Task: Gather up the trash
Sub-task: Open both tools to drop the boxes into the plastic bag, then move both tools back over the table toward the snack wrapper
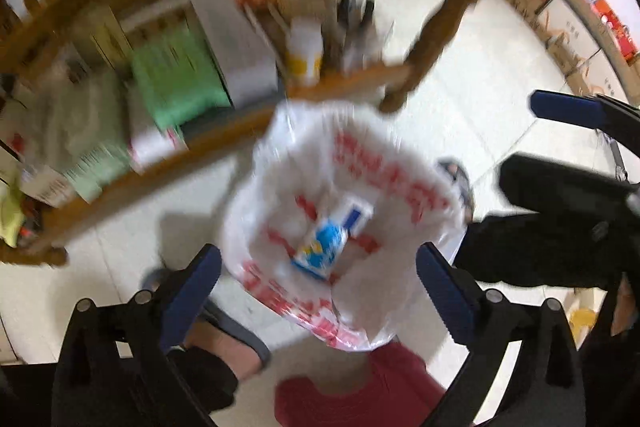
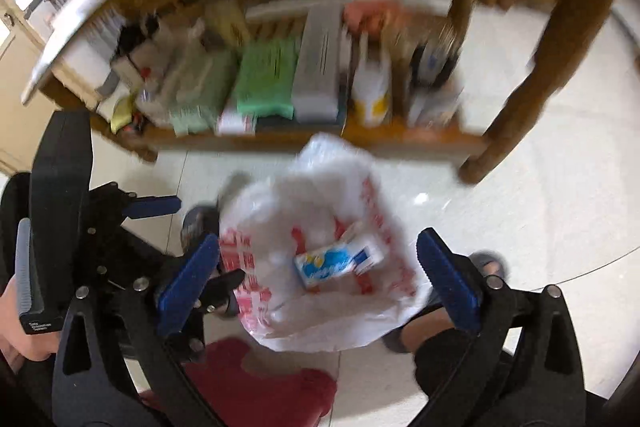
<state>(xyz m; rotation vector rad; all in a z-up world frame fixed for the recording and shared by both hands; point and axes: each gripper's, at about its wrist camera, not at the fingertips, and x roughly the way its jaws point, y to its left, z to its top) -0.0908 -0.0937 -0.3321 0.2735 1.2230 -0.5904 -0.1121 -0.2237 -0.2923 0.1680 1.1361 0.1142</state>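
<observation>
Two grippers open above the trash bag

Both grippers, the left gripper [image 1: 318, 291] and the right gripper [image 2: 318, 279], have their blue-padded fingers wide apart and hold nothing. Below them a white plastic bag with red print [image 1: 360, 163] stands open on the pale tiled floor [image 1: 480, 75]. Inside it lies a blue-and-white carton [image 2: 340, 261]. Behind stands a wooden shelf [image 2: 400, 137].

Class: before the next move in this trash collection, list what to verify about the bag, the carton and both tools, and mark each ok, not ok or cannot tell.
1. Left tool open, nothing gripped: ok.
2. Right tool open, nothing gripped: ok.
3. Plastic bag mouth open: ok.
4. Blue and white carton inside the bag: ok.
5. Bag steady without support: cannot tell, pictures are blurred.
6. More trash on the floor nearby: cannot tell.
</observation>
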